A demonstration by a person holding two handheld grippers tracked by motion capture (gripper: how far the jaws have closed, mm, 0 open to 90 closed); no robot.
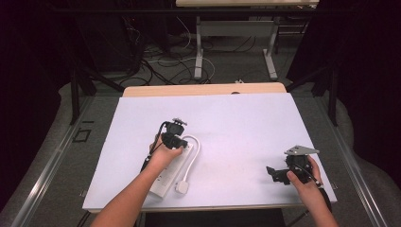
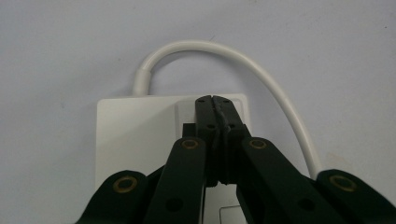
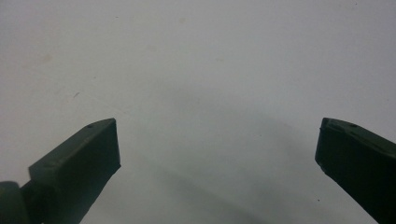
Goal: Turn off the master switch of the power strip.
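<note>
Nearest edge of the bench: my forearms come in over the white bench point(image 1: 246, 123), one hand-held gripper in each hand.
Plug: a white plug point(image 1: 182, 187) lies close to me on the bench, just beside the near end of the power strip.
Right hand-held gripper: my right hand-held gripper point(image 1: 276, 174) sits low at the near right, well apart from everything else; in its own view the jaws stand spread wide over bare bench, holding nothing.
Power strip: a white power strip point(image 2: 135, 135) lies left of centre, running away from me at a slant.
Left hand-held gripper: my left hand-held gripper point(image 2: 213, 105) is over the far end of the strip, jaws pressed together with nothing between them, the tips on or just above a raised square panel there; I cannot tell whether they touch it.
Cord: the white cord point(image 2: 261, 74) leaves the strip's far end, arcs round and runs back toward the plug.
Step in hand: by my reading, pressing the strip's switch with closed tips.
Next move: probably a short, straight push down, kept centred so the strip does not skid.
</note>
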